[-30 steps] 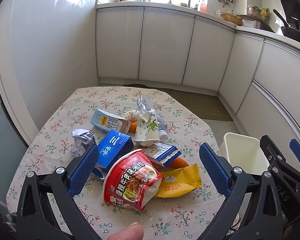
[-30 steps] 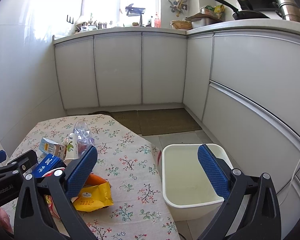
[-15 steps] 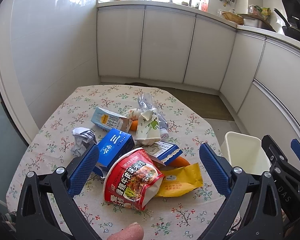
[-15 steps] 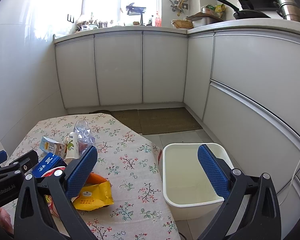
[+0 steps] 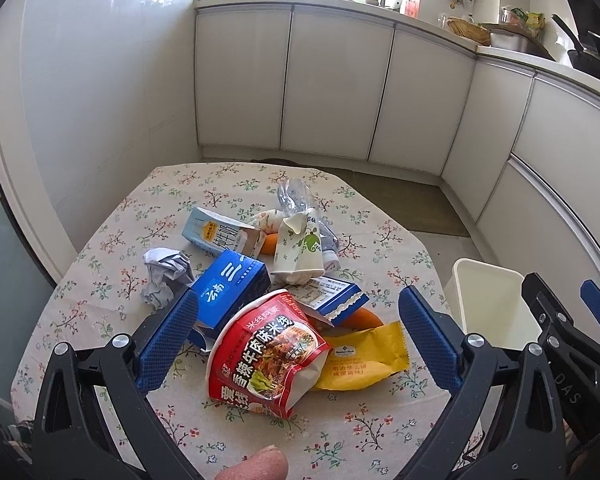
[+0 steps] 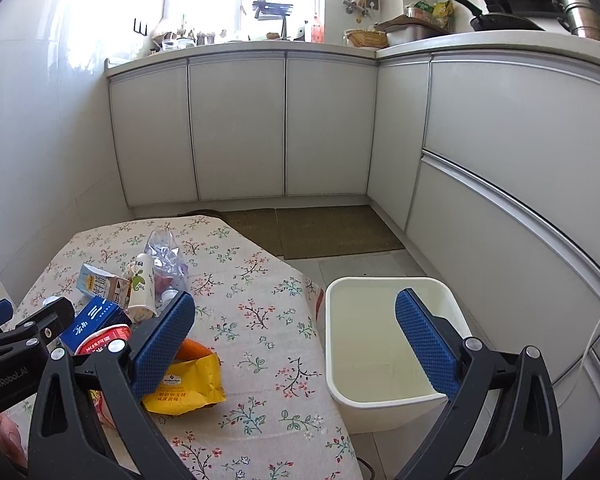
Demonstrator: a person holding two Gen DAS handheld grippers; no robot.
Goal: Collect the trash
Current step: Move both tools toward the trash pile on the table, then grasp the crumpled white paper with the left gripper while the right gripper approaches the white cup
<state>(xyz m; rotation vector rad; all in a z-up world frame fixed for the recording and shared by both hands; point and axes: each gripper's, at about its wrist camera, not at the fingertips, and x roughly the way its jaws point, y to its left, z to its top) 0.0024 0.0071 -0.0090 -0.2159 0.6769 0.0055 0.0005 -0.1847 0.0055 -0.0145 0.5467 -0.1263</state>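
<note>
Barely shifted vs 1 s ago: left view eased slightly back/up, pile sits a touch lower in frame; right view unchanged.

Left to right: crumpled grey-white paper ball (image 5: 165,276) at pile's left edge. Blue rectangular carton w/ white characters (image 5: 233,293) beside it, pale-blue milk carton (image 5: 216,237) behind. Red glossy noodle packet (image 5: 266,354) nearest, centred under left gripper (image 5: 298,344), jaws wide, holding nothing. Yellow foil snack bag (image 5: 362,358) tucked against packet's right side, orange carrot-like piece (image 5: 364,316) just behind. Cream rectangular plastic bin (image 6: 392,344) on floor off table's right edge, looks empty. Right gripper (image 6: 296,344) also wide, holding nothing, hovering over table edge/bin.

Step, prob.: pre-grasp, nothing collected yet. Next: lower left gripper onto red packet, close, carry right to bin. Packet puffy, slick — could slip.
</note>
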